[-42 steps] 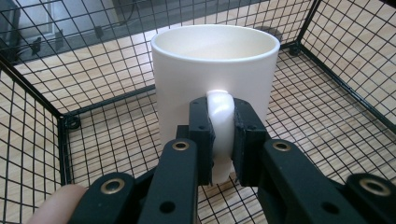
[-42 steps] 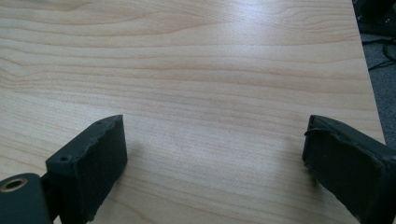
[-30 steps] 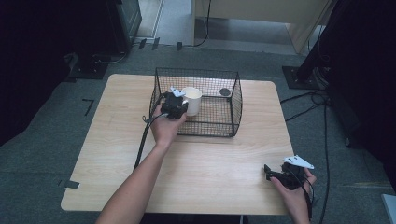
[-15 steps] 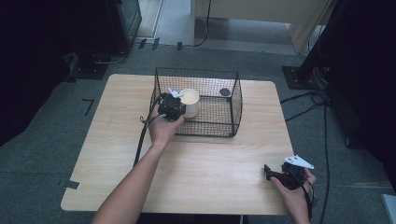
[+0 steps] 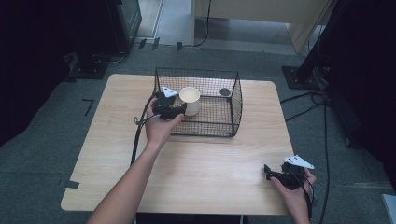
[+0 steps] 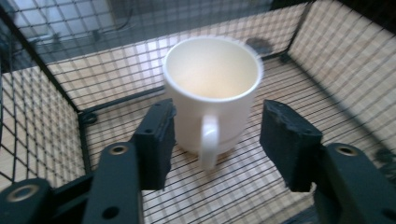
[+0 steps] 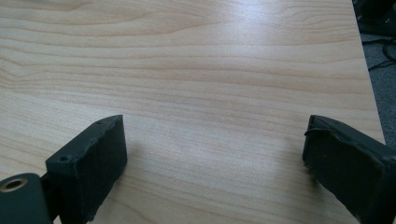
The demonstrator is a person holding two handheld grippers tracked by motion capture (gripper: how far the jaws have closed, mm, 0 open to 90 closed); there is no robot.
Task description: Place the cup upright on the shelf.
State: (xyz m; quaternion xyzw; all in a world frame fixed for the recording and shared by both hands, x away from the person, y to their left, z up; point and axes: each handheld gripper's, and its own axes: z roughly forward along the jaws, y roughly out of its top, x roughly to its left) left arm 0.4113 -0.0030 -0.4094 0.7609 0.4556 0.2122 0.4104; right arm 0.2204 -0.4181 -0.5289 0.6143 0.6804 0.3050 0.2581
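Inside the black wire-mesh basket (image 5: 224, 119) at the upper centre of the high view stands a white ceramic mug (image 5: 190, 100), upright, its long axis vertical and mouth facing up. At the centre of the left gripper view its handle points toward the camera, between the two black jaws. The left gripper (image 6: 217, 140) has just been opening: its jaws stand partly apart on either side of the mug's handle, the pads (image 6: 158, 140) clear of it, released. At the lower right of the high view the right gripper (image 5: 273, 172) rests on the light wooden table (image 5: 210, 172), jaws spread wide, holding nothing.
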